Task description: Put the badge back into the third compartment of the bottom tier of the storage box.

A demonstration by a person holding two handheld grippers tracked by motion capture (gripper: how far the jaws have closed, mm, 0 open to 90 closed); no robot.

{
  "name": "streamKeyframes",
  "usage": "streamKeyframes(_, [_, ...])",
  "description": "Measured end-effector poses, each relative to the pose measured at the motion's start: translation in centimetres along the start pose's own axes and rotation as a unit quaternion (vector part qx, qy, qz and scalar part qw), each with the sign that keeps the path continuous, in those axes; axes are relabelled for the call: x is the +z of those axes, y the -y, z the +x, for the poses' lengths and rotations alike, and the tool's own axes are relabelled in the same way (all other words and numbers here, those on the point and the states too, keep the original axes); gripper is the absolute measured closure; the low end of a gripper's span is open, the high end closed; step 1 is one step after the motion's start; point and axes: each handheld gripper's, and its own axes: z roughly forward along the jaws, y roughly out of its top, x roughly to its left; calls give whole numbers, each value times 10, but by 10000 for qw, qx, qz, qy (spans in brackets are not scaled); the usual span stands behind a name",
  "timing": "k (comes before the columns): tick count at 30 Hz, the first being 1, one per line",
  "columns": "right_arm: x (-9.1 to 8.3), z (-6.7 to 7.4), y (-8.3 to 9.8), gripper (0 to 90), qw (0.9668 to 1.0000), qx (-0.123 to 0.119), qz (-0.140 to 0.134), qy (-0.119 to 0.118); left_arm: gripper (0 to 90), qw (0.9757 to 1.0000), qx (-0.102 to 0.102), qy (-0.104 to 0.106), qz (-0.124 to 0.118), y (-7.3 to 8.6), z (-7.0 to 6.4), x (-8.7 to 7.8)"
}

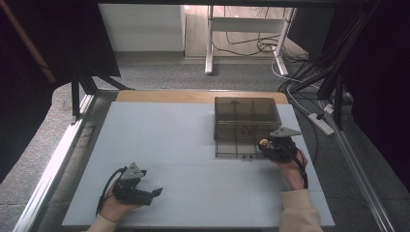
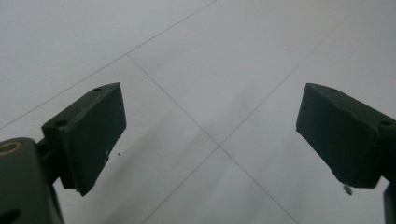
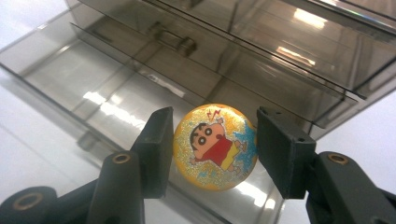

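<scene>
A person sits at a pale grey table [image 1: 183, 159] with a handheld two-jaw gripper in each hand. The right gripper [image 3: 212, 149] is clamped on a round yellow glittery badge [image 3: 215, 147] printed with a cartoon child in a red shirt; both black jaws press on the badge's opposite edges, so it is held, face toward the gripper's camera. In the high view the badge [image 1: 264, 143] shows as a small yellow spot at the tip of the right gripper [image 1: 270, 145], right at the near right corner of a smoky transparent drawer box [image 1: 246, 112]. One shallow drawer [image 1: 237, 142] is pulled out toward the person, and the badge hangs over its front right part. This looks like the placing step: the badge has been carried to the open drawer and is not yet set down. The next move, as I judge it, calls for lowering the badge into the tray without knocking its thin front wall, then spreading the jaws to release it. The right hand [image 1: 292, 169] reaches forward with the forearm stretched out and the gripper pointing forward and down. The left gripper [image 1: 140, 193] rests low near the table's front left, well apart from the box, its jaws spread wide with nothing between them, just bare tabletop.
</scene>
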Motion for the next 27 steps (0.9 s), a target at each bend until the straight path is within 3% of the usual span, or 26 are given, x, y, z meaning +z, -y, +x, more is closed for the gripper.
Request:
streamKeyframes(14, [11, -6, 5, 441, 9999, 109, 112, -5, 85, 10000, 12, 26, 23, 0, -1, 2])
streamKeyframes(18, [9, -5, 4, 381, 9998, 174, 48, -36, 85, 10000, -2, 14, 14, 0, -1, 1])
streamKeyframes(27, [3, 1, 2, 349, 9994, 205, -210, -193, 85, 10000, 5, 4, 13, 1, 0, 1])
